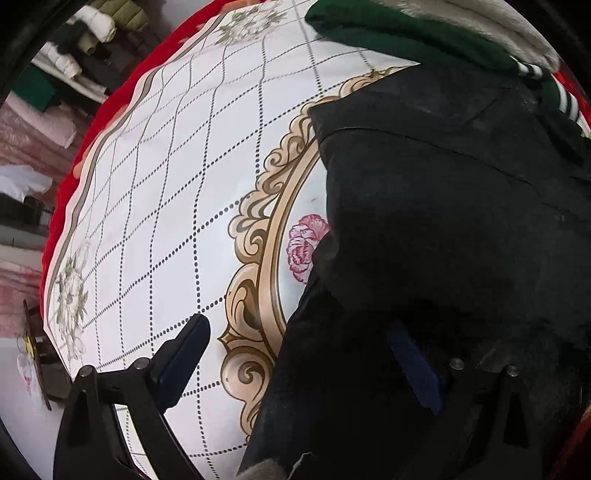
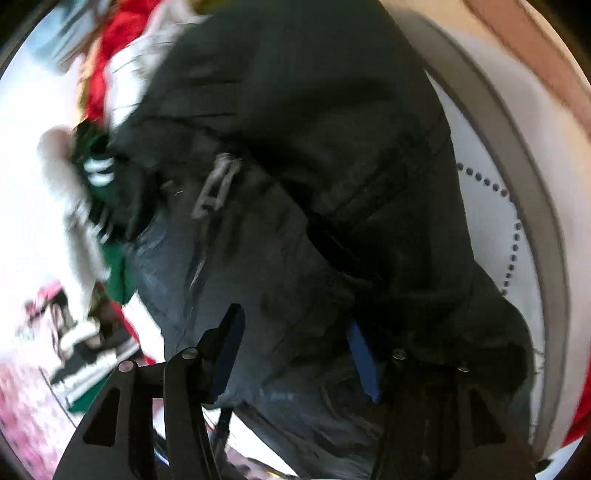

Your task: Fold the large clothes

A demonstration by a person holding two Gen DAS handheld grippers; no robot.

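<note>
A large black garment [image 1: 443,229] lies bunched on the patterned white tablecloth [image 1: 177,192]. My left gripper [image 1: 303,354] is open, its left finger [image 1: 184,354] over the cloth and its right finger [image 1: 413,365] over the garment's edge. In the right wrist view the same black garment [image 2: 303,155] fills the frame, with its shiny dark lining [image 2: 236,280] showing. My right gripper [image 2: 295,339] is open just above the fabric, both blue pads visible. The view is blurred by motion.
A green garment with white stripes [image 1: 406,33] and a cream fleece one [image 1: 498,26] lie at the table's far side. Red fabric [image 1: 110,110] hangs at the table edge. Stacked clothes [image 1: 74,48] stand beyond the table.
</note>
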